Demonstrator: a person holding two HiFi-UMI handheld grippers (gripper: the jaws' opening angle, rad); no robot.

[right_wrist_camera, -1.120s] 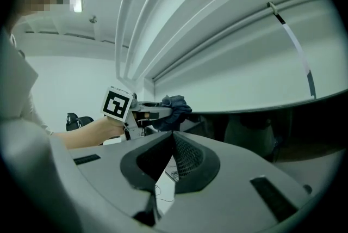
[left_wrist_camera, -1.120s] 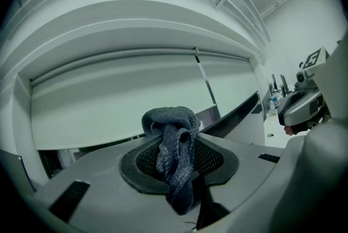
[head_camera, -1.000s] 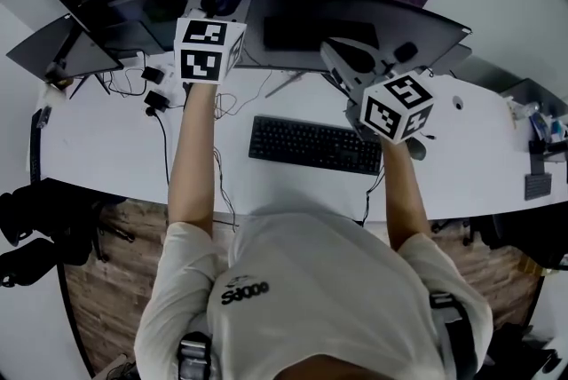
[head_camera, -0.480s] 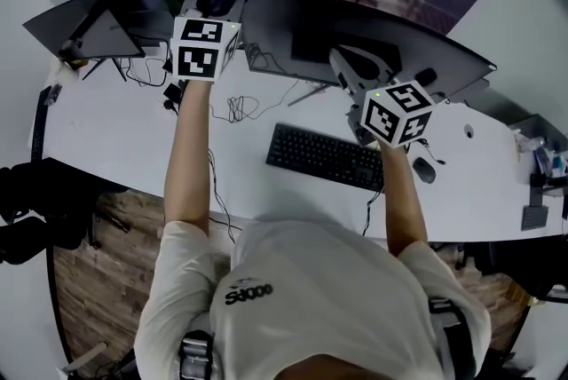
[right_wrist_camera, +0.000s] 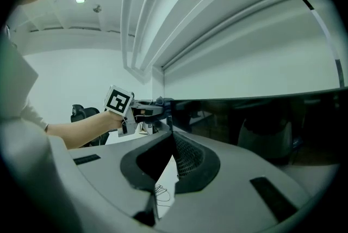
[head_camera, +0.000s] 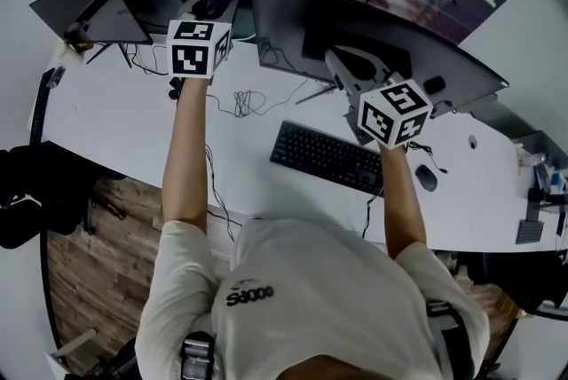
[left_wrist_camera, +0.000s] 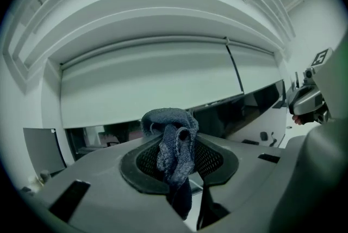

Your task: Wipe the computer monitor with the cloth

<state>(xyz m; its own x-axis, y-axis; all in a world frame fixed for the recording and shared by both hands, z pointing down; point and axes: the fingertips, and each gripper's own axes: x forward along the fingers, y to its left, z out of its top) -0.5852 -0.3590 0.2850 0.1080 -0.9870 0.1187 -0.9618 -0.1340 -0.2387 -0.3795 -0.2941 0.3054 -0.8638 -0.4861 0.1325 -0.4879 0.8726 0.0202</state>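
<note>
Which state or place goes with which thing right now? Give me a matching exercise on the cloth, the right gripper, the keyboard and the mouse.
Things:
1. cloth
2. right gripper
3. keyboard
4. mouse

States or places:
A. small, on the desk, to the right of the keyboard
B. jaws slightly apart, nothing between them
C. clamped in the left gripper
D. long and black, lying mid-desk

Pairs: 1-C, 2-B, 3-D, 4-A

The cloth [left_wrist_camera: 174, 140] is rough knitted fabric, the monitor [right_wrist_camera: 261, 120] screen glossy, the desk [head_camera: 111, 134] smooth matt white
</note>
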